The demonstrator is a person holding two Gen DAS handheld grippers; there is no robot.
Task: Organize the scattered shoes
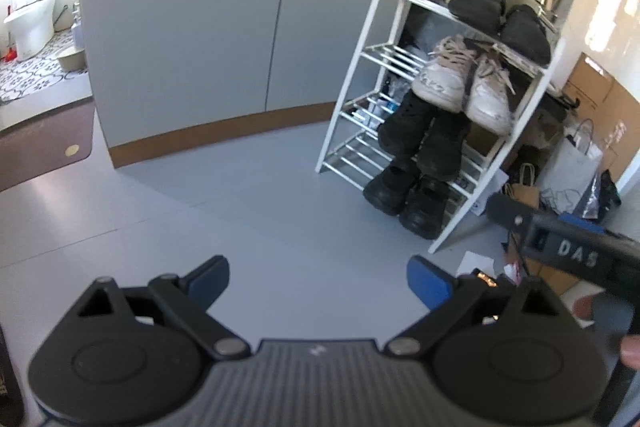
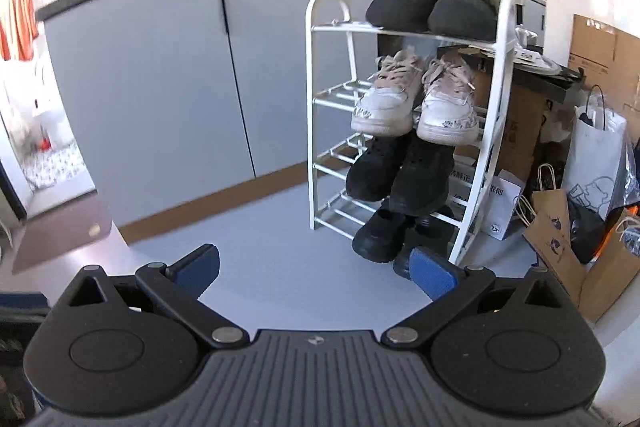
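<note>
A white four-tier shoe rack (image 1: 366, 39) (image 2: 310, 75) stands against the grey cabinet. Its top tier holds a black pair (image 1: 476, 5) (image 2: 404, 3). On the second tier sits a pair of white sneakers (image 1: 440, 79) (image 2: 384, 107). Black pairs fill the third tier (image 1: 404, 127) (image 2: 372, 171) and the bottom tier (image 1: 390, 189) (image 2: 378, 233). My left gripper (image 1: 318, 283) is open and holds nothing, low over bare floor. My right gripper (image 2: 316, 267) is open too, in front of the rack's foot; its body (image 1: 576, 251) shows at the right of the left wrist view.
Grey cabinet doors (image 1: 192, 27) (image 2: 160, 79) back the floor. Paper bags and cardboard boxes (image 2: 580, 187) (image 1: 572, 163) crowd the rack's right side. A brown mat (image 1: 44, 143) lies left, before a tiled bathroom with a toilet (image 1: 30, 3). A fingertip (image 1: 632, 351) shows at right.
</note>
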